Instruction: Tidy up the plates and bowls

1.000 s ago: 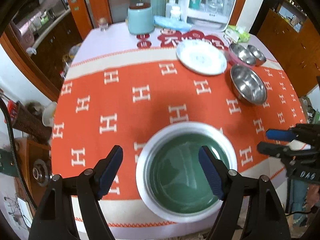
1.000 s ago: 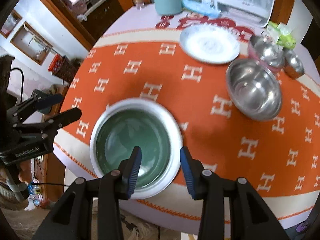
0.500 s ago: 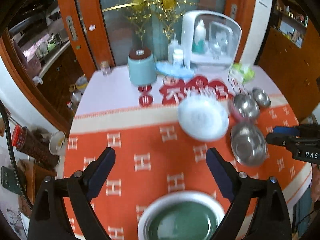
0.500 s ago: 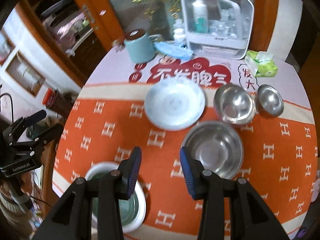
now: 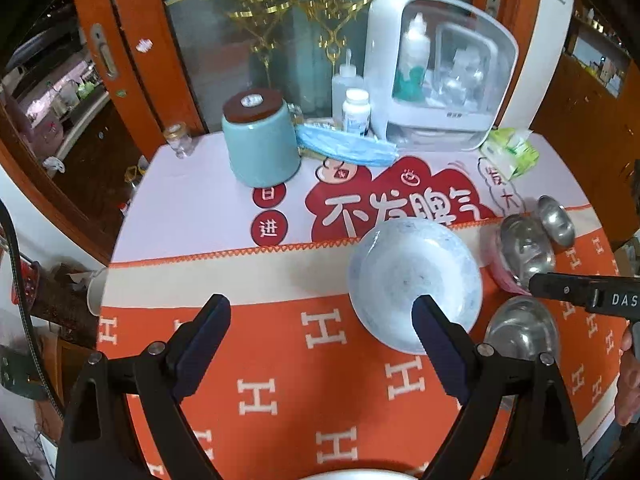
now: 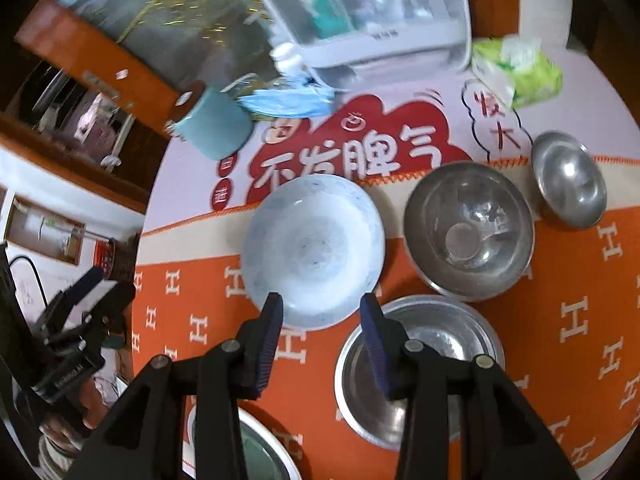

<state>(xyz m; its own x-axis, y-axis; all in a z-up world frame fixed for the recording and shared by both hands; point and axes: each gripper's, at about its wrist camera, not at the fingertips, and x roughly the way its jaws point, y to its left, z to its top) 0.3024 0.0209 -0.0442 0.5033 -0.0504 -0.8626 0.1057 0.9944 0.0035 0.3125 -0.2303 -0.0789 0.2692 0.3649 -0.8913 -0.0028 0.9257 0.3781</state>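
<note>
"DAS" shows on the right gripper [image 6: 322,320], half-open and empty above the pale blue ceramic plate [image 6: 314,250] mid-table. The left gripper [image 5: 320,338], just widened, holds nothing; the green-centred white-rimmed plate [image 6: 256,450] has slid nearly out of view.

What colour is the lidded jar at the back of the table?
Pale teal jar with a dark brown lid; clearest in the left wrist view.

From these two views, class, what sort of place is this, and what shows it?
Most likely a home dining room: a round table under an orange patterned tablecloth, steel bowls and a white plate set out, and a small countertop cabinet holding bottles by wooden doors.
</note>
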